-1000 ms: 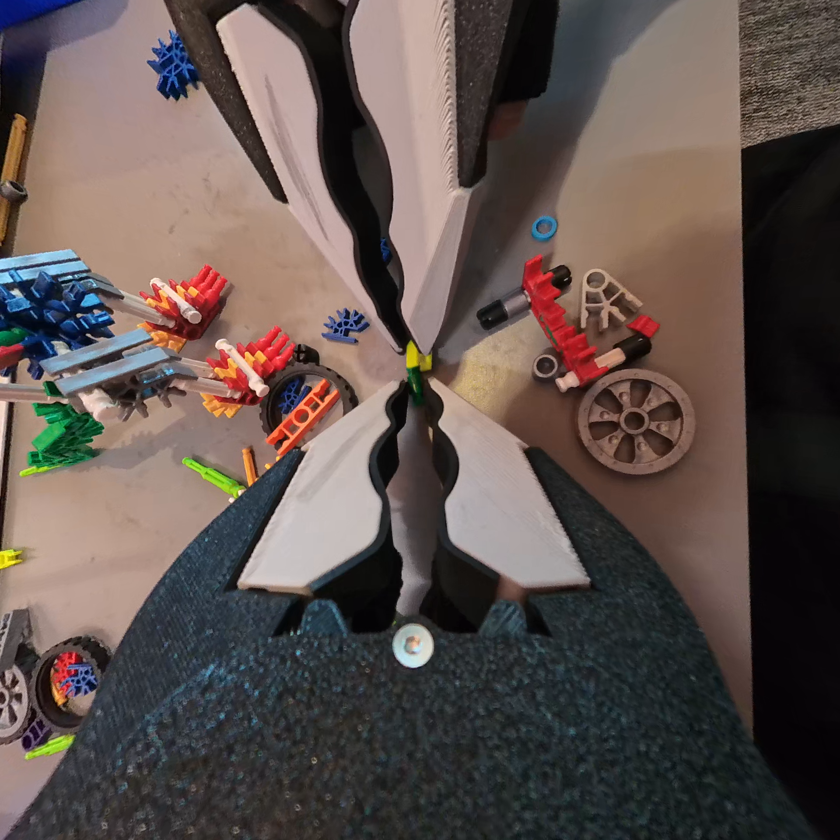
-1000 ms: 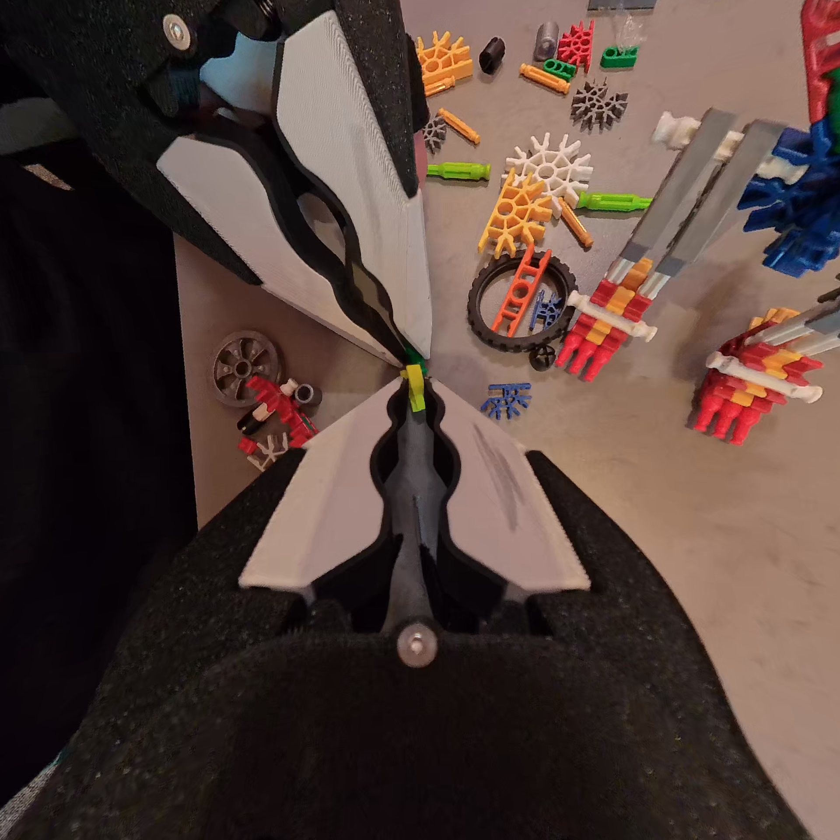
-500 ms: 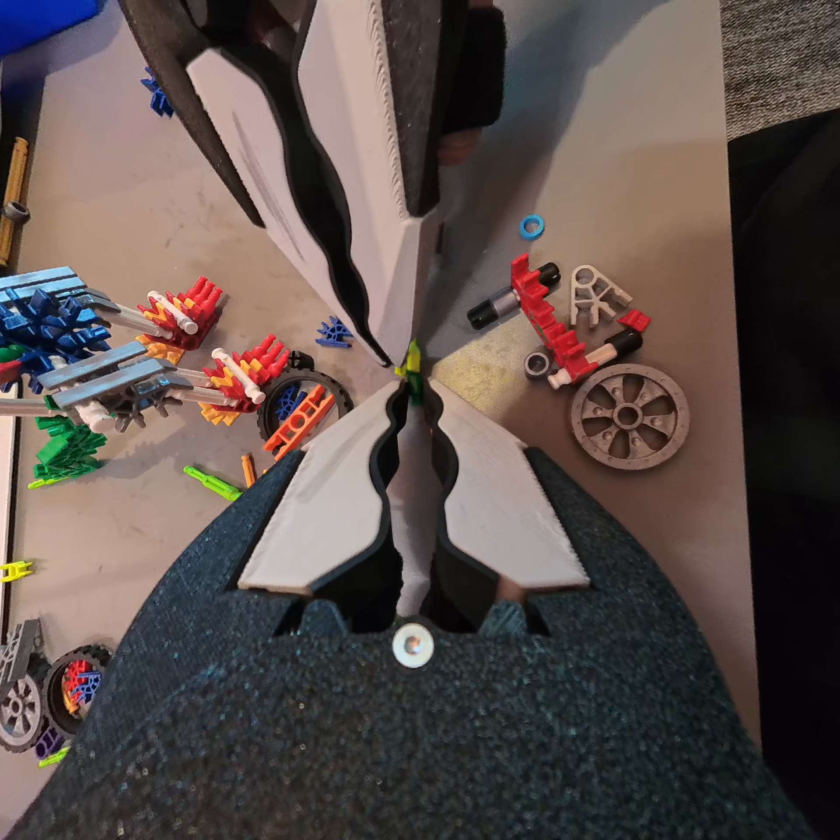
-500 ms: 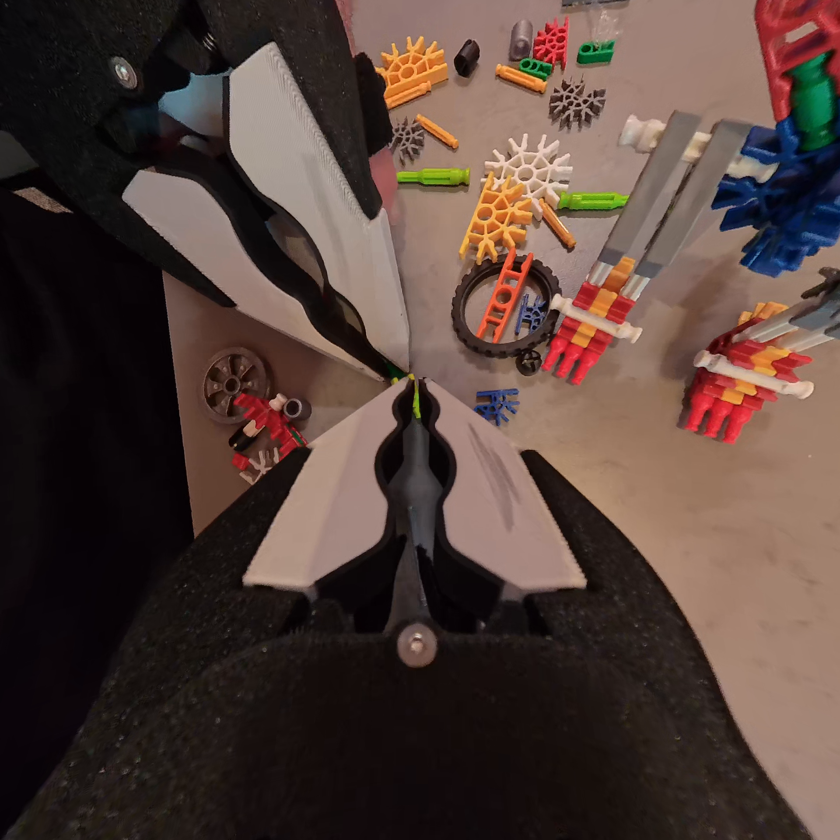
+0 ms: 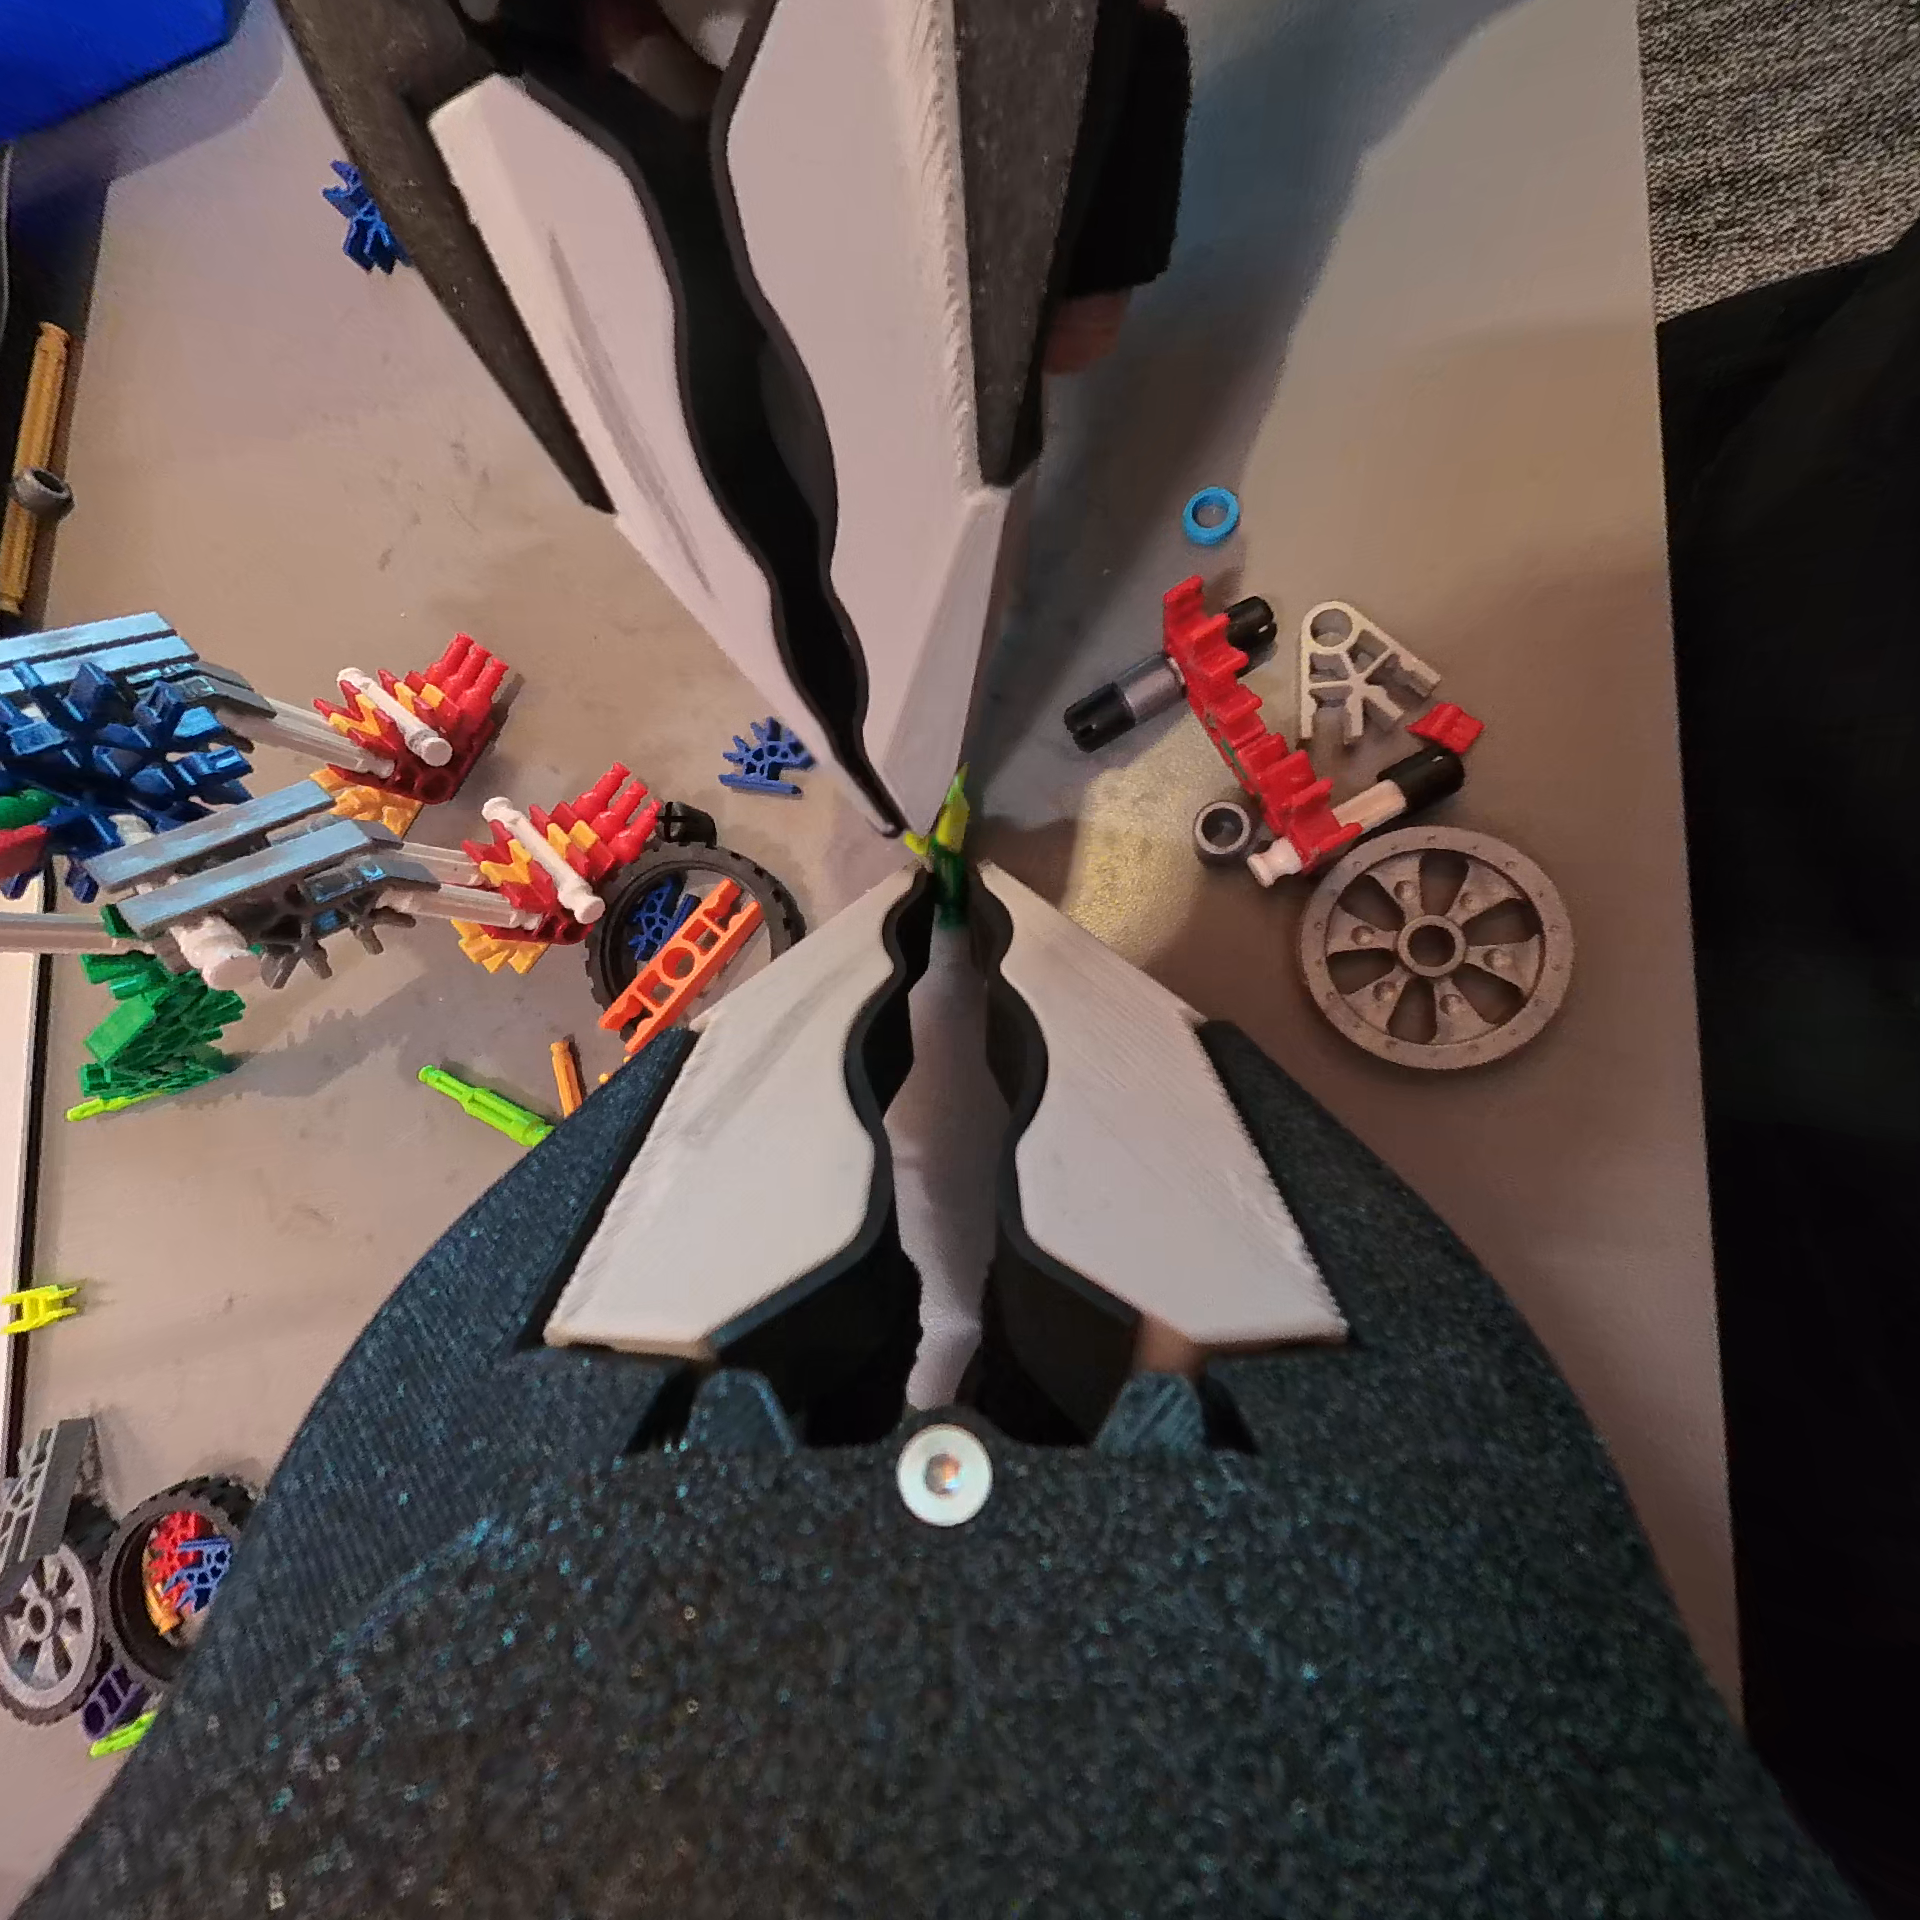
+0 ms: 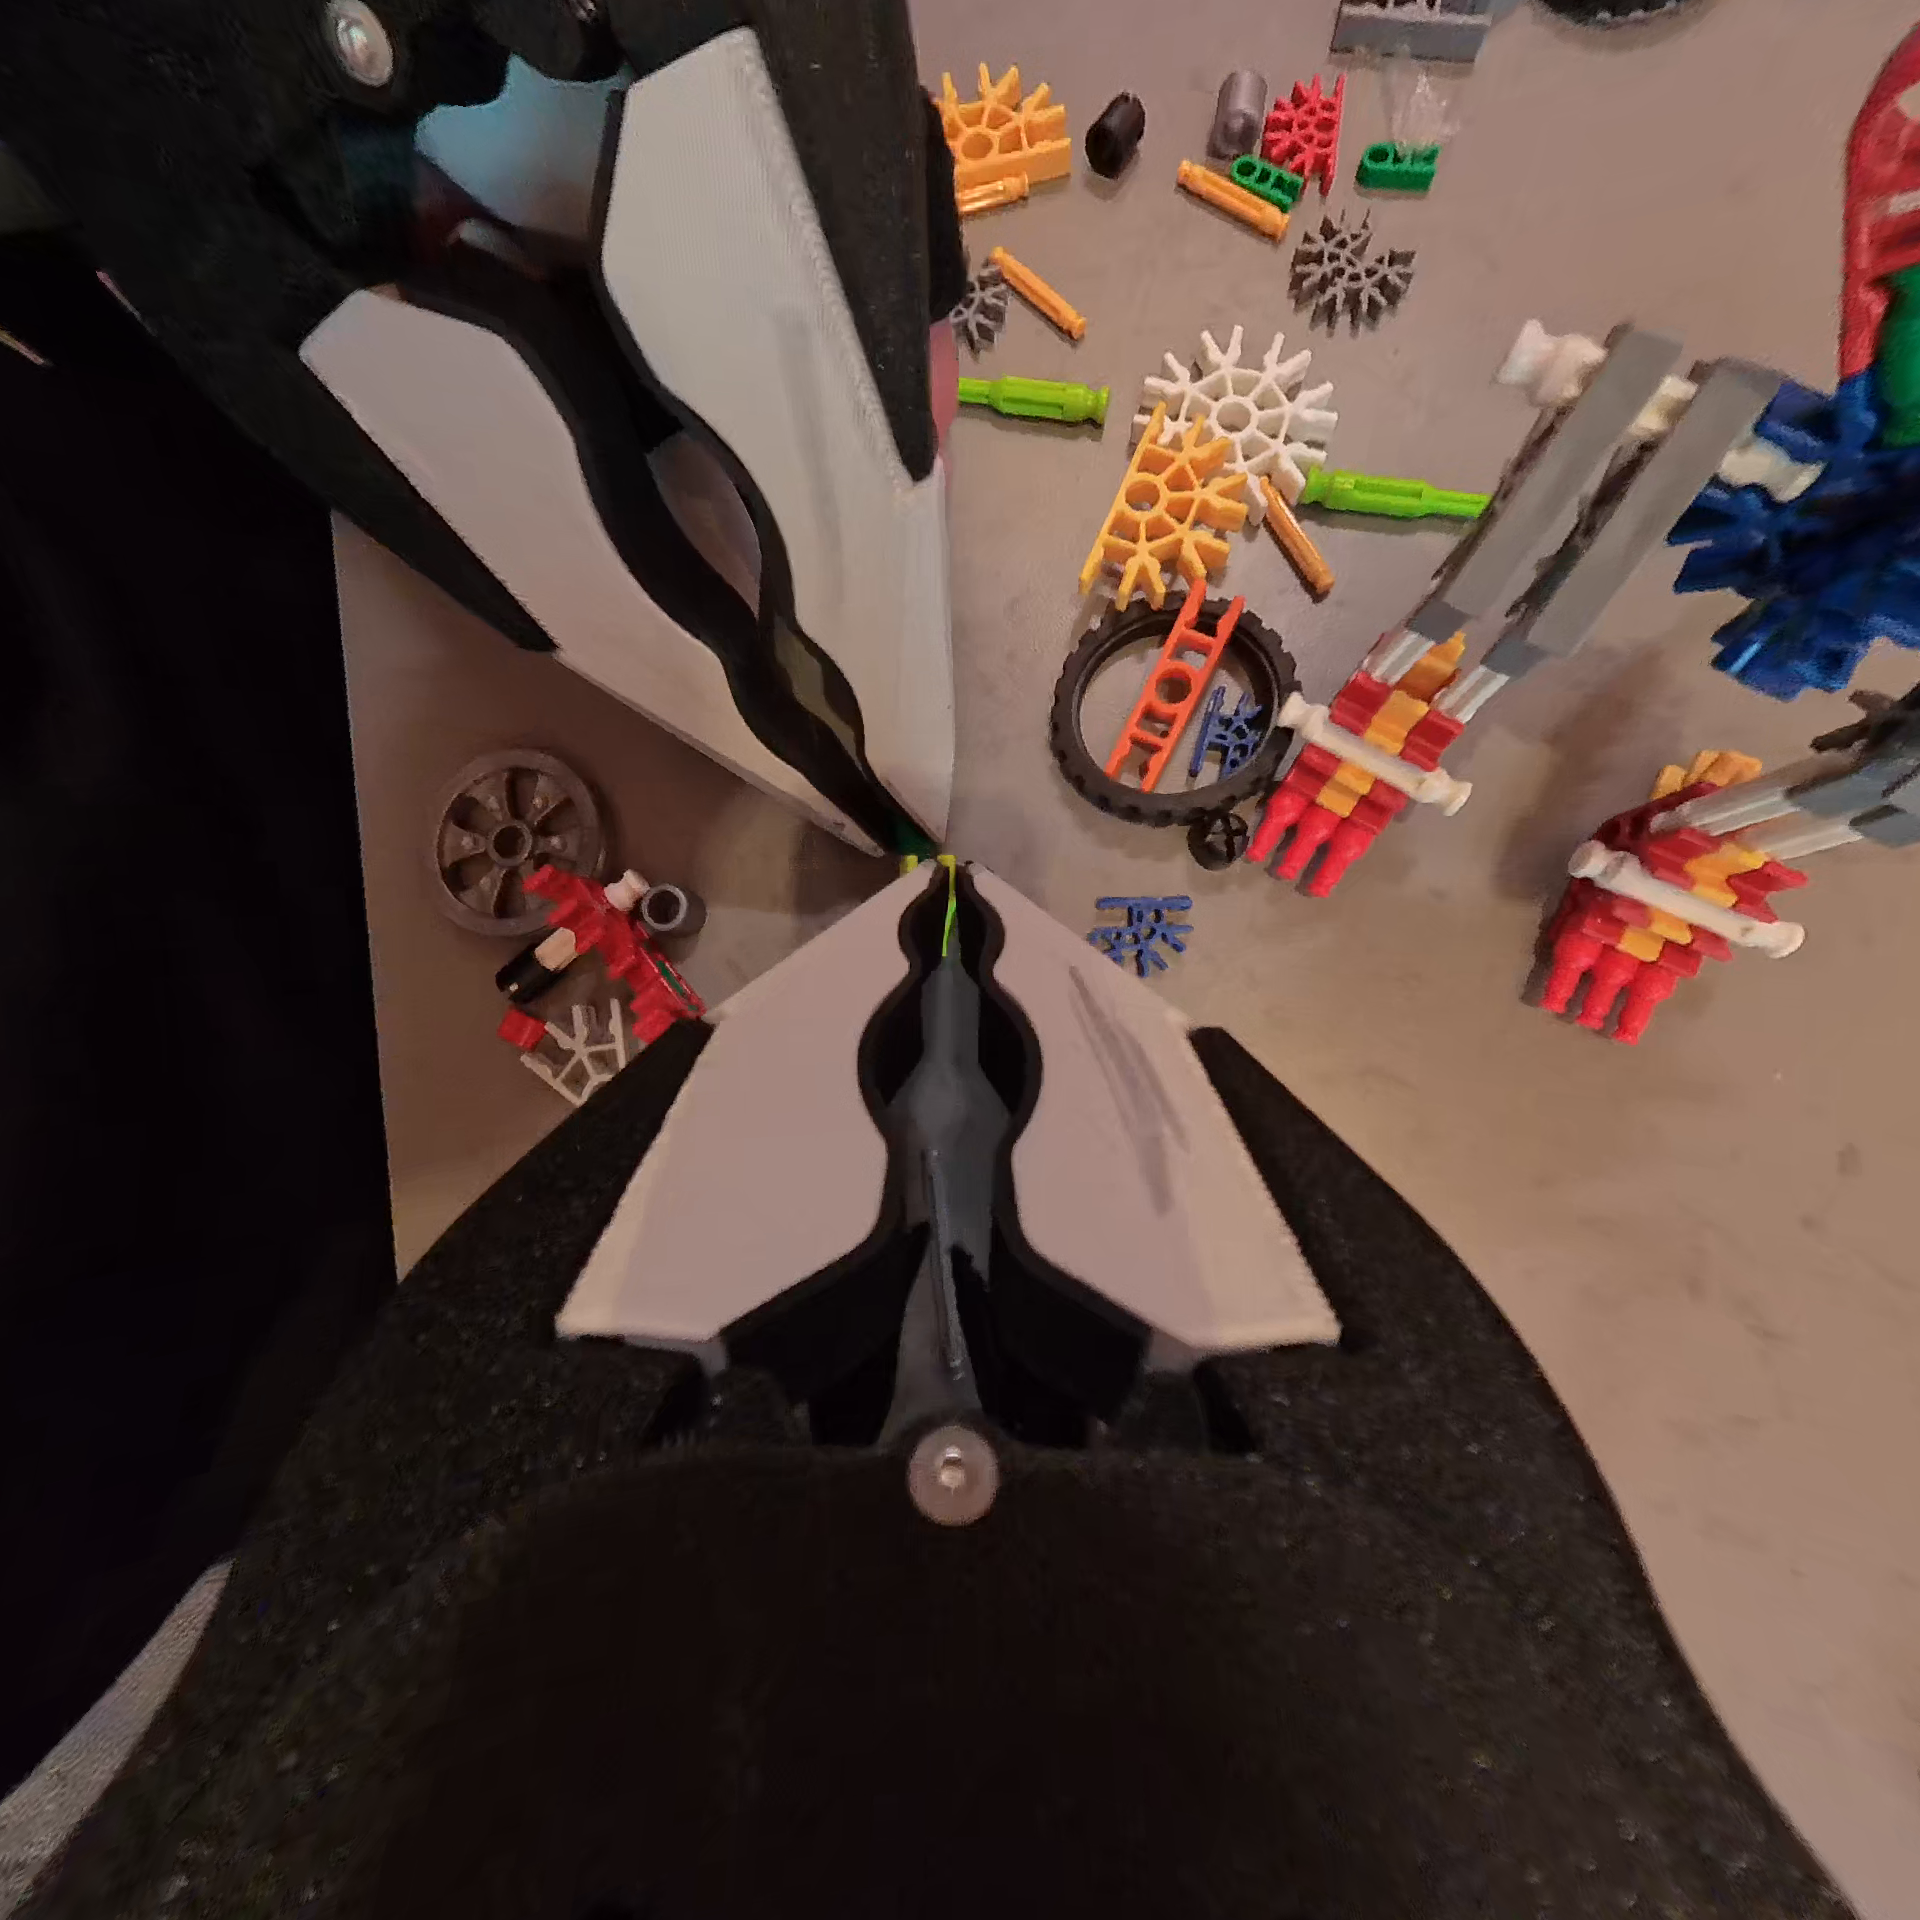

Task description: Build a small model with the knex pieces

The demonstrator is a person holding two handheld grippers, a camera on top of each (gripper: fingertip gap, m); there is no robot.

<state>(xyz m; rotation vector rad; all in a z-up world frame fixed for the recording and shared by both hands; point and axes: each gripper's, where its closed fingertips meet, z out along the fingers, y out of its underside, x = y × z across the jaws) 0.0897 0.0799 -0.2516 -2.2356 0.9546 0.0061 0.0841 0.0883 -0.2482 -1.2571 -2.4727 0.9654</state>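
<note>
My left gripper (image 5: 948,883) is shut on a small dark green piece (image 5: 948,902) and holds it above the grey table. My right gripper (image 6: 945,873) is shut on a small yellow-green piece (image 6: 948,914). The two grippers meet tip to tip, and the two pieces touch at the tips. In the left wrist view the right gripper (image 5: 920,821) comes down from the top with the yellow piece (image 5: 954,816). In the right wrist view the left gripper (image 6: 914,831) comes in from the upper left, with a bit of green (image 6: 910,834) showing. How the pieces join is hidden.
A grey spoked wheel (image 5: 1436,948), a red connector cluster (image 5: 1247,727) and a blue ring (image 5: 1210,514) lie near the table's edge (image 5: 1662,935). A black tyre with an orange piece (image 5: 694,935), a blue connector (image 5: 767,756) and a built model (image 5: 208,831) lie left. Loose connectors (image 6: 1236,410) lie beyond. Left and right tips are no more than a few centimetres apart. My left tips are roughly 8 cm from the grey spoked wheel (image 5: 1436,948). It is also in sight in the right wrist view (image 6: 504,844).
Both grippers stay tip to tip. The right gripper has swung and twisted a little, and the yellow piece now shows edge-on between its tips.
</note>
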